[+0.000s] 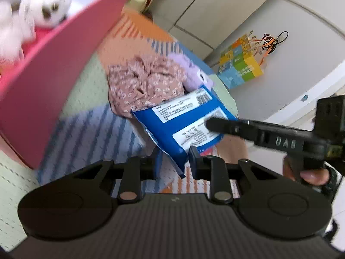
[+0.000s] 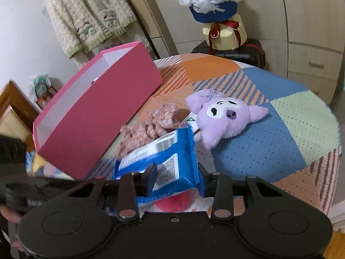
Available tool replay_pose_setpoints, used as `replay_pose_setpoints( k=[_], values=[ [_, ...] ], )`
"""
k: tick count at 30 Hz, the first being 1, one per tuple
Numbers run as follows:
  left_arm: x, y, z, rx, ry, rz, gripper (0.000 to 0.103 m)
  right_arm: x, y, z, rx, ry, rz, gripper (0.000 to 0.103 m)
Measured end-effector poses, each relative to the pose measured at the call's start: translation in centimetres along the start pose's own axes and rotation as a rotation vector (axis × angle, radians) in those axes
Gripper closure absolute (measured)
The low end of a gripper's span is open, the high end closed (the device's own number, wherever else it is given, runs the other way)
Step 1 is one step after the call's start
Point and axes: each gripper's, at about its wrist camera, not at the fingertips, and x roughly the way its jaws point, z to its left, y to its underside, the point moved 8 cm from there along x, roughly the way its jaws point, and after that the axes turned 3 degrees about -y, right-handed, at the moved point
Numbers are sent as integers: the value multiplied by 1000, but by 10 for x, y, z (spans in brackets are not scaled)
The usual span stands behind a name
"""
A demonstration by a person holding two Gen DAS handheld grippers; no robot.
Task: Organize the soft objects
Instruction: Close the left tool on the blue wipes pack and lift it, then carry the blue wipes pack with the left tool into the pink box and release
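Grippers: two, left gripper [image 1: 172, 161] and right gripper [image 2: 177, 180], both clamped on the one blue packet [image 1: 183, 125], held between them.
Plush toys: one purple [image 2: 224, 116] ahead of the right gripper; one white [image 1: 46, 4], blurred, in the pink box [image 2: 97, 116].
Floral cloth [image 1: 142, 84]: one, just beyond the packet.
Hidden: the packet's front.

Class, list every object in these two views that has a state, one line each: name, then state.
Blue plastic wipes pack: gripped at both ends, label side up.
Left hand-held gripper: shut on the pack's corner.
Right hand-held gripper: shut on the pack.
Pink cardboard box: open, lidless.
Purple plush toy: lying loose on the bed.
Pink floral cloth: crumpled.
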Motion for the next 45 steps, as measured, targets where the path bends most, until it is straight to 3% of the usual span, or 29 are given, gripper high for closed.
replay_pose_setpoints(
  k=[4, 9, 18, 31, 45],
  values=[
    [-10, -2, -7, 48, 11, -23, 78, -10, 6, 13, -47, 57, -18, 69],
    [-17, 5, -12, 104, 32, 20, 78, -24, 17, 27, -89, 126, -39, 69],
    [-40, 23, -20, 186, 57, 57, 78, -46, 43, 51, -49, 200, -72, 66],
    [-81, 56, -16, 254, 115, 160, 78, -71, 82, 94, -38, 221, -44, 67],
    [-158, 74, 13, 288, 66, 120, 78, -77, 96, 172, -130, 155, 39, 67]
  ],
)
